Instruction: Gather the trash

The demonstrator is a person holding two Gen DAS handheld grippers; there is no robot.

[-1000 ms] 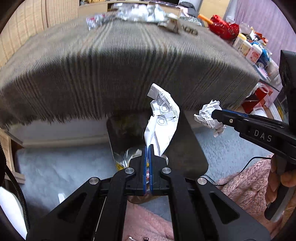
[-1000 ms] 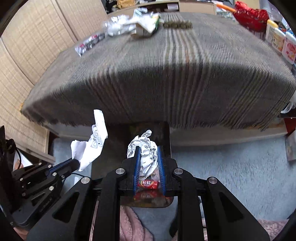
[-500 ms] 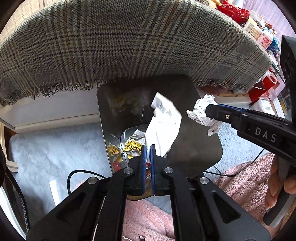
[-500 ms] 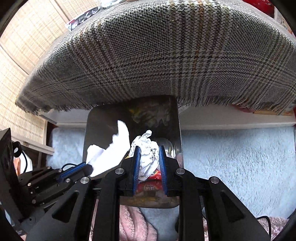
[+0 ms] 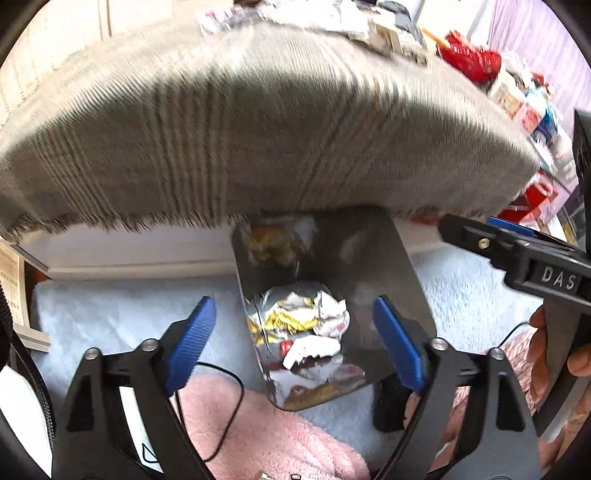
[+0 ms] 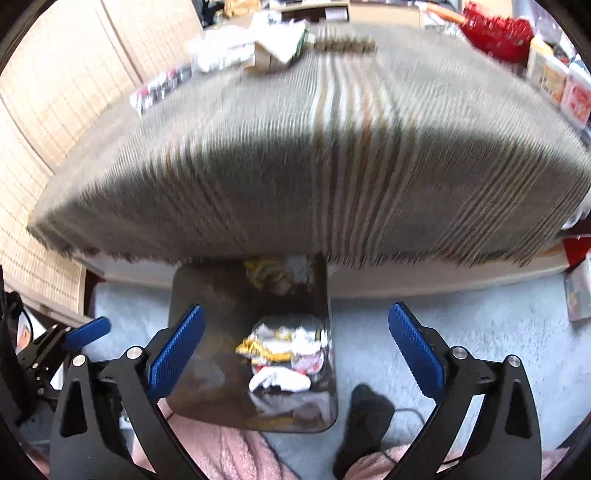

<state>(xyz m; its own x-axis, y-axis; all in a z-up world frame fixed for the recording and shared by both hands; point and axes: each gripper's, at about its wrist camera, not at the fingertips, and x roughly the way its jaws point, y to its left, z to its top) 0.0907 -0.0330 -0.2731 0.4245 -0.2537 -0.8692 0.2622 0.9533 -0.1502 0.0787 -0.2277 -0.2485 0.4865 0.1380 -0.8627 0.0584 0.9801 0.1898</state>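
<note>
The crumpled white and yellow wrappers [image 5: 299, 332] sit inside the dark shiny metal bin [image 5: 391, 266] on the pale blue fluffy carpet [image 5: 110, 314], right below the fringed front edge of the grey plaid-covered tabletop [image 5: 240, 129]. Both the left tool [image 5: 295, 343] and the right tool [image 6: 295, 350] have just sprung wide open over the bin, nothing between the blue pads [image 6: 177, 354].

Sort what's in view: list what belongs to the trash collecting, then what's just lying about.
Job:
- dark metal trash bin
- crumpled wrappers inside it
- crumpled wrappers on the plaid-covered table
- both tools, open: left tool, right tool

Lying about:
- red bag
- black sock
- black cable
</note>
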